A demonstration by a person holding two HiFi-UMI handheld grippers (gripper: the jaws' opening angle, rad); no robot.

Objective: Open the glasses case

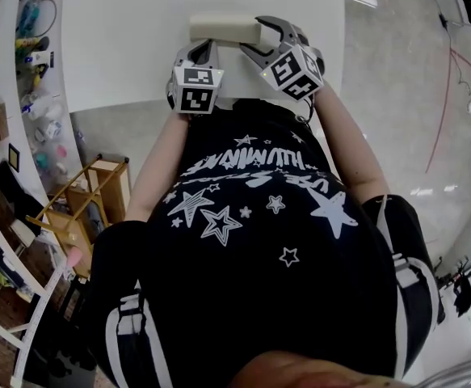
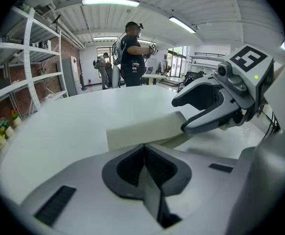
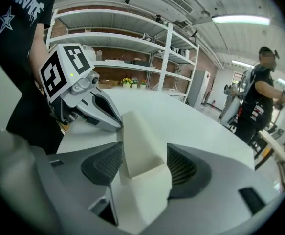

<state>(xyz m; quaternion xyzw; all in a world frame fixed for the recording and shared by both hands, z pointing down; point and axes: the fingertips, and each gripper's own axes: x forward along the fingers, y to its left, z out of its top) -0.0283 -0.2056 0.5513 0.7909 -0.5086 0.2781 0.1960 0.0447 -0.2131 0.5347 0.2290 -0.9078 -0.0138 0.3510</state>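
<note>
White round table (image 1: 122, 47) set on glossy grey floor (image 1: 397, 103). White shelving (image 3: 167, 48) backed by brick wall (image 3: 204, 62). Ceiling lit by strip lights (image 2: 110, 2). Wooden stand (image 1: 98, 191) placed beside table.

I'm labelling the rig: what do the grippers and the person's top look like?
The left gripper and right gripper are pale grey, with fingers bearing dark ribbed pads. Each carries a white cube with black square markers and a green light. The T-shirt is black with white stars.

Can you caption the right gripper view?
Right gripper, jaws apart, straddles one end of the glasses case; left gripper close by.
</note>
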